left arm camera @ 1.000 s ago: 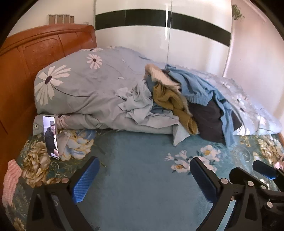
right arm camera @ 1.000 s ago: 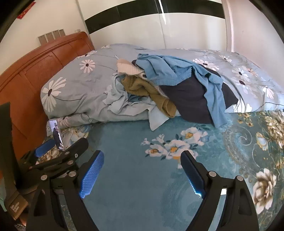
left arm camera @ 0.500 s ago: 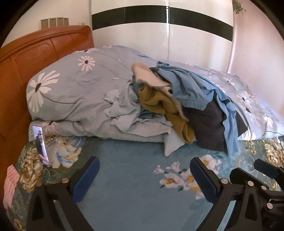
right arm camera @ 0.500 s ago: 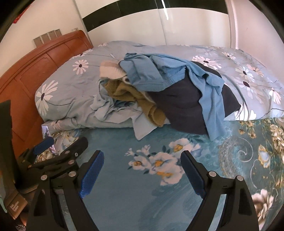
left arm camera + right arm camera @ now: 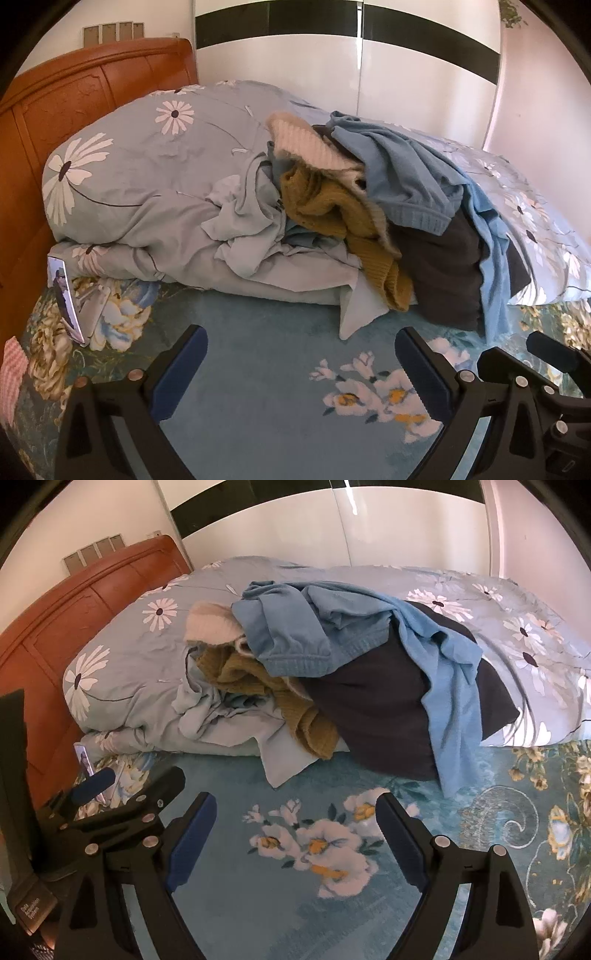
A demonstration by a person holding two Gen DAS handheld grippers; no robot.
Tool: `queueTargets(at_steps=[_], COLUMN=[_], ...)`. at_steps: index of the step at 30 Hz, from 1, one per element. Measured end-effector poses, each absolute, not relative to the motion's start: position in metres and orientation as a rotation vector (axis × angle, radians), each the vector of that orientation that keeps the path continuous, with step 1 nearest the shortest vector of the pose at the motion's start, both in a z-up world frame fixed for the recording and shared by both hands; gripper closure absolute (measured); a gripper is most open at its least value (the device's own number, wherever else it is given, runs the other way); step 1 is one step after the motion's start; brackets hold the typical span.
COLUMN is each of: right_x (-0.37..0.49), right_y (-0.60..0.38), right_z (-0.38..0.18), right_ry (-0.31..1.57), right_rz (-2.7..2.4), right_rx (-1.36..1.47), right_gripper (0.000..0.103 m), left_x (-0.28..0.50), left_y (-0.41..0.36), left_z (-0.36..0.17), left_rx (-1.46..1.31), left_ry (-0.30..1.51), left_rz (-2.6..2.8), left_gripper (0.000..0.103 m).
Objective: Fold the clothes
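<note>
A heap of clothes lies on the bed against a folded daisy-print quilt [image 5: 140,177]: a blue sweater [image 5: 410,177] on top, a mustard knit [image 5: 332,221], a cream knit [image 5: 306,140], a dark garment [image 5: 443,273] and a pale blue shirt [image 5: 255,229]. The same heap shows in the right wrist view, with the blue sweater [image 5: 332,627] and the dark garment [image 5: 376,709]. My left gripper [image 5: 301,354] is open and empty above the teal bedspread, short of the heap. My right gripper [image 5: 295,823] is open and empty beside it, also short of the heap.
A teal floral bedspread [image 5: 258,406] covers the bed. A wooden headboard [image 5: 74,96] stands at the left. A phone [image 5: 66,299] leans by the quilt's left end. A white wardrobe with a black stripe [image 5: 351,55] stands behind the bed.
Both grippers have moved forward toward the clothes heap, which now looks larger and nearer. Both stay open and empty.
</note>
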State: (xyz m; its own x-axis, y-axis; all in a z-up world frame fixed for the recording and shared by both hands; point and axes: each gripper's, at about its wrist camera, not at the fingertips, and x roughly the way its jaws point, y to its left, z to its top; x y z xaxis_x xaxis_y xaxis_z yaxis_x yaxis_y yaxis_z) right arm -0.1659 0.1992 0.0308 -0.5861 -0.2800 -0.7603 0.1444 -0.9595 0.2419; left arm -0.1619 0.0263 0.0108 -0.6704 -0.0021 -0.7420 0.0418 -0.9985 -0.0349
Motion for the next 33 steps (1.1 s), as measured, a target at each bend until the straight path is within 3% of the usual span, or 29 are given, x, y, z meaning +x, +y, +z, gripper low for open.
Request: queueTargets(at_steps=[11,21,23,26,30,33], right_x=[-0.195,-0.304,-0.326,-0.35,-0.351,-0.336], right_y=[0.184,0.148,0.143,0.143,0.153,0.16], right_z=[0.032,0.045,0.042,0.035,0.029,0.033], right_ry=[-0.23,0.051,0.077,0.023,-0.135,-0.184], right_rz=[-2.62,-2.708,-2.721,-2.721,-2.668,-2.616], right_rx=[1.318,1.236,1.248,1.317,1.371,1.383], right_gripper=[0.014,0.015,0.022,0.044,0.094,0.096], left_x=[-0.198,-0.214,-0.214,-0.211,-0.207,-0.202], left_y=[0.007,-0.047,-0.056,-0.07,-0.086,-0.089], left_z=[0.008,-0.004,-0.003,-0.003,-0.006,-0.007], left_rx=[1.294,1.278,1.244,1.202,1.234,1.273], left_ry=[0.073,0.067,0.045,0.032,0.099,0.156], left_rz=[-2.889,-2.836,-2.817,-2.788,-2.781,-2.77], left_gripper=[0.0,0.0,0.0,0.0,0.0,0.0])
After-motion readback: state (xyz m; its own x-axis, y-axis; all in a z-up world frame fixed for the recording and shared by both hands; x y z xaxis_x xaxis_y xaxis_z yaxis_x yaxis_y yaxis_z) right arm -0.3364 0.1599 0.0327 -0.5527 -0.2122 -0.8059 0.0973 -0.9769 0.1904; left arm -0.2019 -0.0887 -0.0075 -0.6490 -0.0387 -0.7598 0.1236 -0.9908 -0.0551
